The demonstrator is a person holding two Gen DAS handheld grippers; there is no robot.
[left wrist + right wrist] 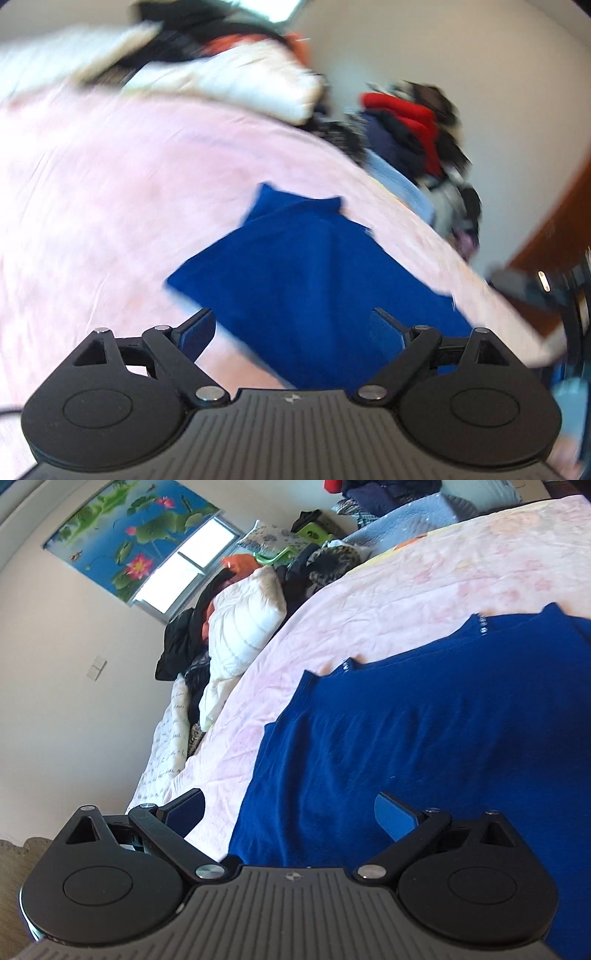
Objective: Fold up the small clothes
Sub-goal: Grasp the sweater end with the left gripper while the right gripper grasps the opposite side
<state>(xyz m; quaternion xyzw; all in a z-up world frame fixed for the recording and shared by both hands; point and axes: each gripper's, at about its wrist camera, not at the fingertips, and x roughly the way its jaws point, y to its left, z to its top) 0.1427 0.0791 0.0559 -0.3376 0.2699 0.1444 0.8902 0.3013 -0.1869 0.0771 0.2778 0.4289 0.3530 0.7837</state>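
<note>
Left gripper (291, 332): jaws spread wide, nothing between the pads, no cloth touched. It hangs over the near edge of the blue garment (314, 280), pointing forward and tilted downward. The left wrist view is motion-blurred, so fine detail of the cloth edge is uncertain.

Right gripper (290, 814): jaws also wide apart and empty. It sits above the garment's (424, 738) left margin, with one pad over the bare sheet and the other over blue cloth. Whether the pads graze the fabric cannot be told.

Garment: dark blue knit, lying flat on the pink bed sheet (406, 598), near the bed's front edge. In the left view it appears partly folded, narrowing toward a collar at the far end. In the right view a row of small beads runs along the neckline.

Handling judgement: soft, light and limp. It will drape and sag from any pinch and may drag on the sheet. Best hold is a hem or side edge, pinched through both layers, one gripper at each corner so the fold stays square. The beaded neckline is best avoided.

Beyond: a white pillow (240, 635) and a heap of clothes (413, 136) lie at the far side of the bed.
</note>
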